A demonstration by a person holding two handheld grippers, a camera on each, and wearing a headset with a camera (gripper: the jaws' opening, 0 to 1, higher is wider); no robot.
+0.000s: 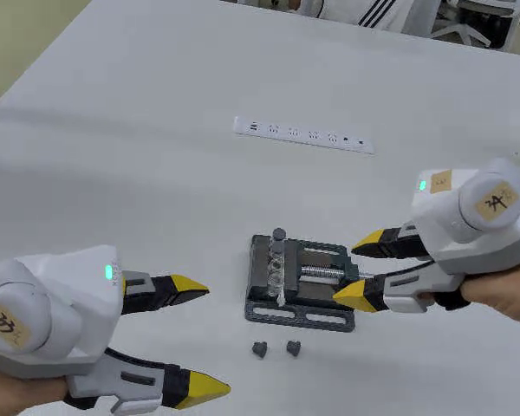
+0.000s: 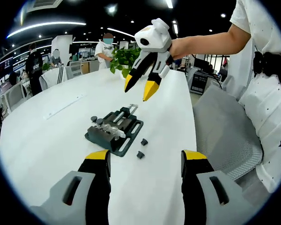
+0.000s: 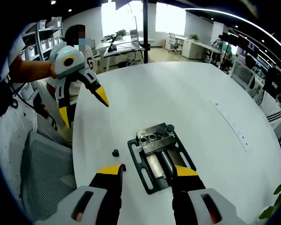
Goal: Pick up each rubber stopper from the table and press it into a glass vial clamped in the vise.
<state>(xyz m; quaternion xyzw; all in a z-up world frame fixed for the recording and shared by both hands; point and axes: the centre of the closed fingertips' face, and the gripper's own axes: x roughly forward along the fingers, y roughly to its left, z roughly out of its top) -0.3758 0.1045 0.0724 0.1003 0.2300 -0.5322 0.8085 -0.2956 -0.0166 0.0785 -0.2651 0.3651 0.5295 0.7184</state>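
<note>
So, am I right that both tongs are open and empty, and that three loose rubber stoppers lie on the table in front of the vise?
Not quite: two loose rubber stoppers, not three, lie on the table in front of the vise, as the head view shows. The left tongs and right tongs are indeed open and empty.

A dark vise (image 1: 310, 305) sits mid-counter (image 1: 156, 173), clear glass vials (image 1: 277, 276) lined up between its plates, a dark stopper (image 1: 279, 234) on the farthest one. Two loose rubber stoppers (image 1: 260, 349) (image 1: 293, 348) lie just in front of the vise. The left claw (image 1: 217, 339) is spread wide at lower left. The right claw (image 1: 345, 273) is also spread, at the vise's screw end. A white power strip (image 1: 303, 134) lies farther back.
</note>
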